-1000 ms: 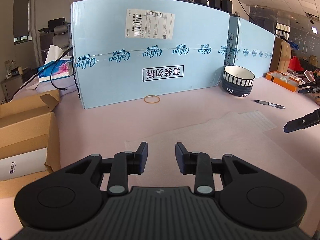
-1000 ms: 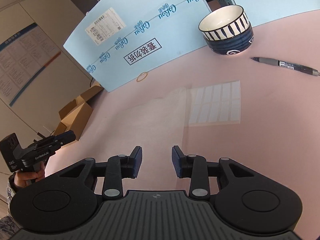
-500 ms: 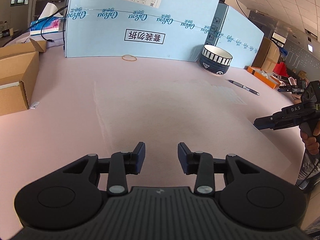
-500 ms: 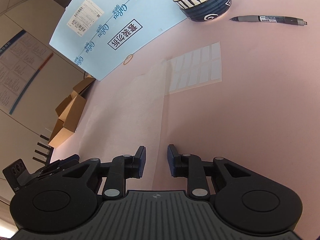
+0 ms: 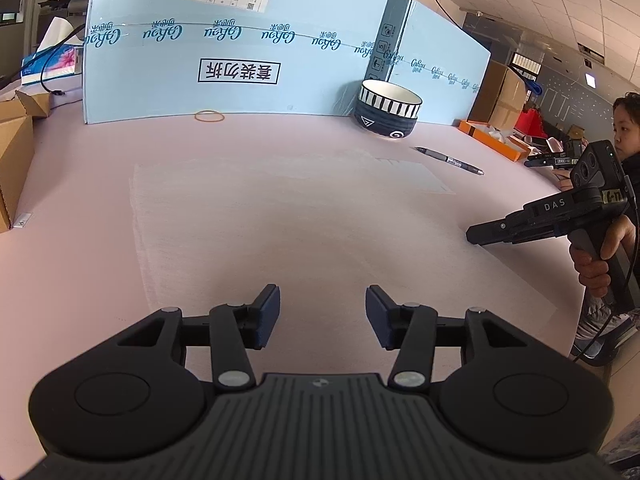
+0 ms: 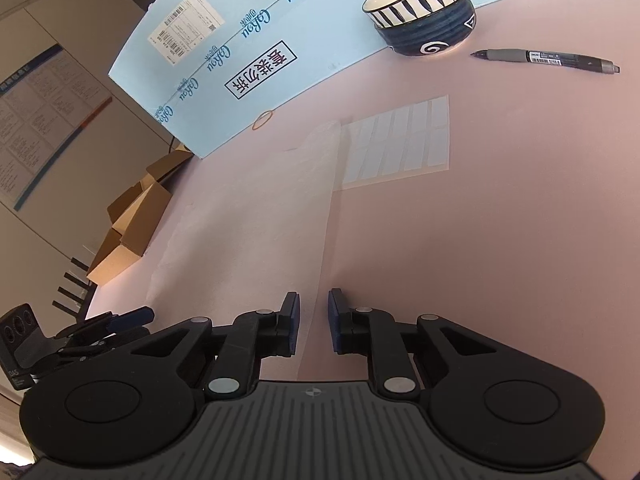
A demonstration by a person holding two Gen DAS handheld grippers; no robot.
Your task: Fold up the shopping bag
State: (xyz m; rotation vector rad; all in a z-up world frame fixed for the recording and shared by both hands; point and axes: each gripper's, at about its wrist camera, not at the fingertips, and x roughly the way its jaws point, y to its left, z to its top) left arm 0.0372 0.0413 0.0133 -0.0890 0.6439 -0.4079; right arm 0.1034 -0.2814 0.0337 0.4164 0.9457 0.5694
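Note:
The shopping bag (image 5: pixel 280 208) is a thin, pale, almost see-through sheet lying flat on the pink table (image 5: pixel 80 200). My left gripper (image 5: pixel 322 312) is open, low over the bag's near edge, with nothing between its fingers. In the right wrist view the bag (image 6: pixel 260 208) stretches away to the left. Its right edge runs in between the fingers of my right gripper (image 6: pixel 313 320), which are close together with a narrow gap still showing. From the left wrist view the right gripper (image 5: pixel 474 236) is at the bag's right side, held by a person's hand.
A big light-blue carton (image 5: pixel 240 40) walls off the back of the table. In front of it lie a rubber band (image 5: pixel 209 116), a striped bowl (image 5: pixel 387 114) and a pen (image 5: pixel 448 158). Cardboard boxes (image 5: pixel 12 152) stand at the left and an orange box (image 5: pixel 492 140) at the far right.
My left gripper has opened wider and stays at the bag's near edge. My right gripper has dropped to the bag's right edge and its fingers have narrowed around that edge.

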